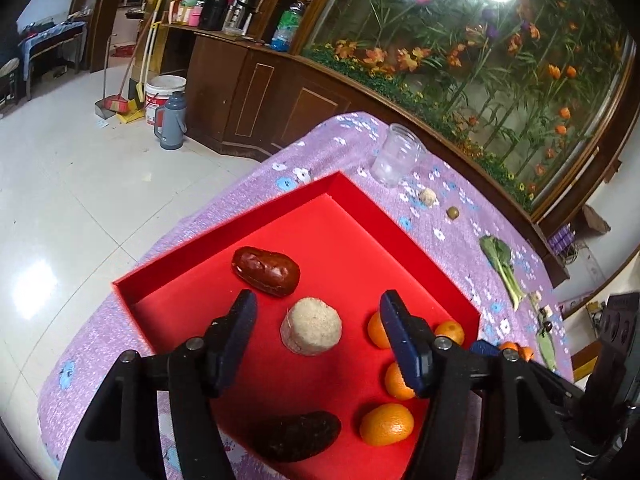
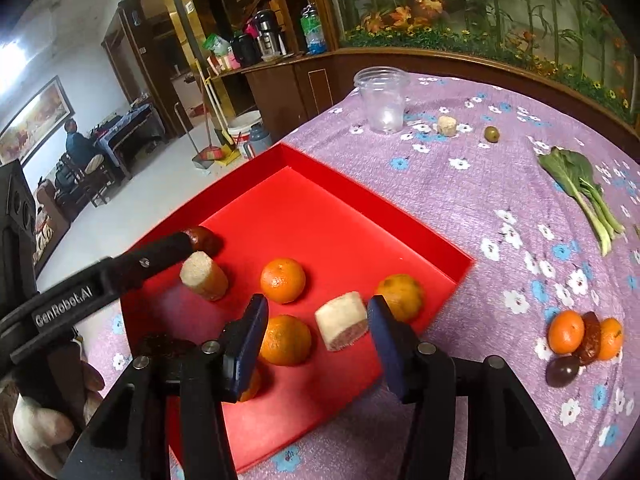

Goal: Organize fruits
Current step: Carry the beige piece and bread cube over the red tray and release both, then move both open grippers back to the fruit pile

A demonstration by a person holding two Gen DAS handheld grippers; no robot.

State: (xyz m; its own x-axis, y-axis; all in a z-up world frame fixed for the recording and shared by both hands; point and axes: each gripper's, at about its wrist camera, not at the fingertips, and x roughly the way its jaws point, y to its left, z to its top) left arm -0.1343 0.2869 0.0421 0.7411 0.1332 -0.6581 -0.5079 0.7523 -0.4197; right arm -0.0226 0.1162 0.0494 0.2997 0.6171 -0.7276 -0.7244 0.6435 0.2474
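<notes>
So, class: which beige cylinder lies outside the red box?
The small beige cylinder on the purple cloth beside the clear cup; the other two lie inside the box.

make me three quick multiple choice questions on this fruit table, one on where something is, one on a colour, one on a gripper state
1. Where does the clear cup stand?
A. in the tray
B. on the flowered cloth, beyond the tray
C. on the floor

2. What colour is the tray?
A. blue
B. white
C. red

3. How is the left gripper?
A. open
B. shut on an orange
C. shut on the cup

Answers:
1 B, the cup stands upright on the cloth past the tray's far corner.
2 C, walls and floor are red.
3 A, gaps show on both sides of the beige piece between its fingers.
</notes>
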